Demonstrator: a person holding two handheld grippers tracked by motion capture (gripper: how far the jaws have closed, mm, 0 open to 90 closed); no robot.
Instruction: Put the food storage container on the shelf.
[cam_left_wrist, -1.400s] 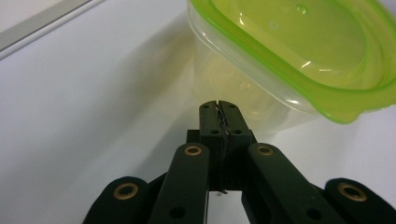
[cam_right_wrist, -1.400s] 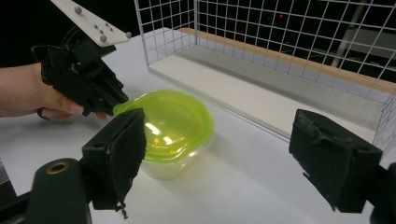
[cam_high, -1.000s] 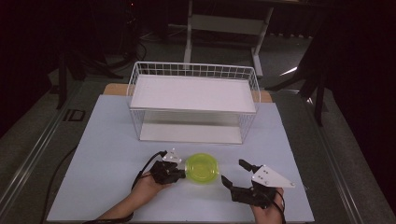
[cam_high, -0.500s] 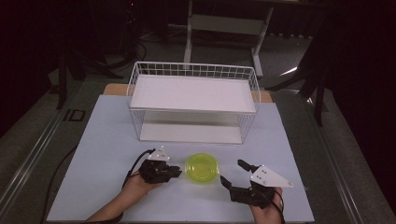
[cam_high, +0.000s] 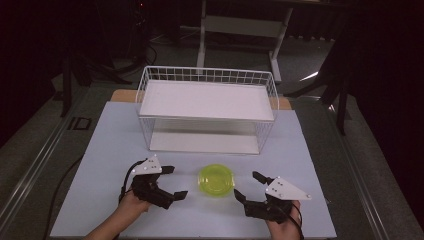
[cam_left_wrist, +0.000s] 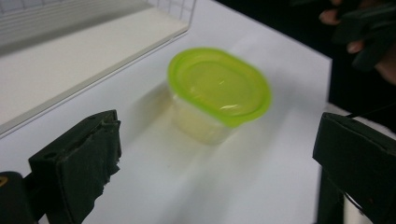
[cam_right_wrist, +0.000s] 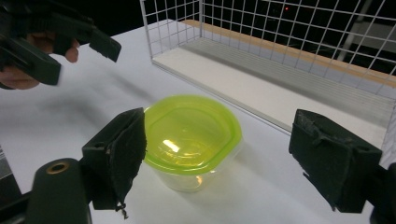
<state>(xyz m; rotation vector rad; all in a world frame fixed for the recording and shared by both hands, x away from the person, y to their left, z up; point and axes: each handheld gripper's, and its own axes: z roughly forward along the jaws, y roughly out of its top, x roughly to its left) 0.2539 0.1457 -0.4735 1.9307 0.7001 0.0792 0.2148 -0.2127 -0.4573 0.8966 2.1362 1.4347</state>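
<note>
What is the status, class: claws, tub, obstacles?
Left claw just opened, empty. Right claw open. Clear plastic tub with lime-green lid on table, untouched. Nothing in between.

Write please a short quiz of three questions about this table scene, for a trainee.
1. True or false: the left claw grips the container.
2. What colour is the container's lid?
3. Where does the container stand? A) on the wire rack's upper shelf B) on the table between the two claws C) in the right claw

Key: 1 false, its jaws stand open, apart from the container; 2 yellow-green; 3 B.
</note>
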